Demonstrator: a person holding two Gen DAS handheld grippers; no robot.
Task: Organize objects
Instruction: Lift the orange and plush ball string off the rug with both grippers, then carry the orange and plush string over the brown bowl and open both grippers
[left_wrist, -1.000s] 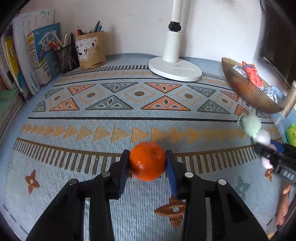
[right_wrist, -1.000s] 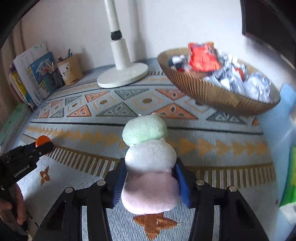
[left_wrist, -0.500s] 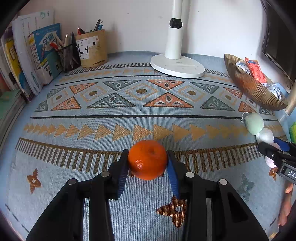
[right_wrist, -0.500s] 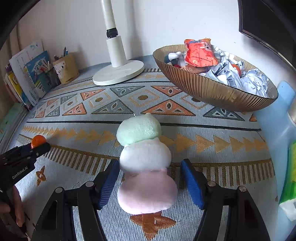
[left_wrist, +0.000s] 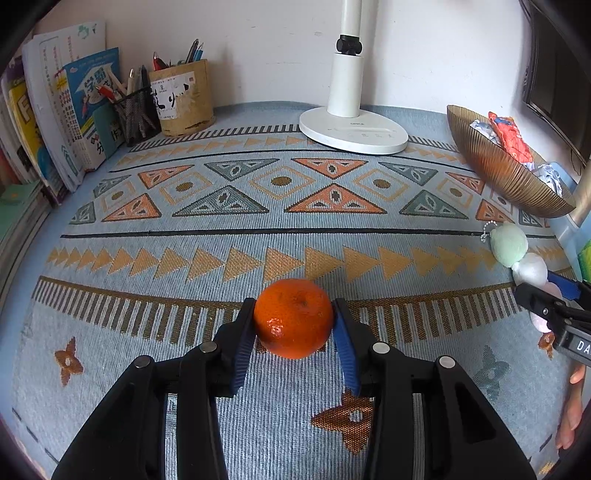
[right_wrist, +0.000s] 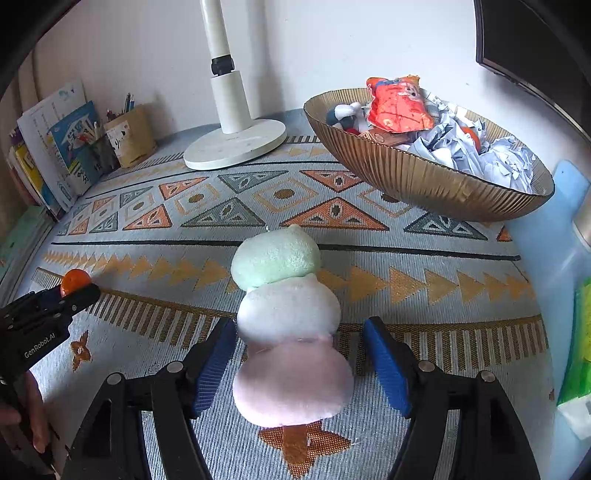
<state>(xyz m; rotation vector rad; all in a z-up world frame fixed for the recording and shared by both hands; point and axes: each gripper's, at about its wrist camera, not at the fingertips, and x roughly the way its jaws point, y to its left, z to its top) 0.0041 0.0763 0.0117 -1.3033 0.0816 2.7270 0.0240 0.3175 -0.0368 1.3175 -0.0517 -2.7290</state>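
Observation:
My left gripper (left_wrist: 293, 336) is shut on an orange mandarin (left_wrist: 293, 317) and holds it just above the patterned cloth. The mandarin also shows small at the left of the right wrist view (right_wrist: 75, 280). My right gripper (right_wrist: 299, 362) is open, its blue pads apart on either side of a plush dango toy (right_wrist: 288, 325) with green, white and pink balls, which lies on the cloth. The toy also shows at the right edge of the left wrist view (left_wrist: 517, 251). A ribbed gold bowl (right_wrist: 417, 177) holding crumpled paper and an orange snack bag stands at the back right.
A white lamp base (left_wrist: 352, 129) stands at the back centre. A cardboard pen holder (left_wrist: 183, 98), a mesh pen cup (left_wrist: 135, 114) and upright books (left_wrist: 55, 118) line the back left. A light-blue container (right_wrist: 554, 258) and green packet (right_wrist: 581, 339) sit at the right.
My right gripper has opened and let go of the plush toy, which now rests on the cloth. My left gripper still holds the mandarin, shifted slightly.

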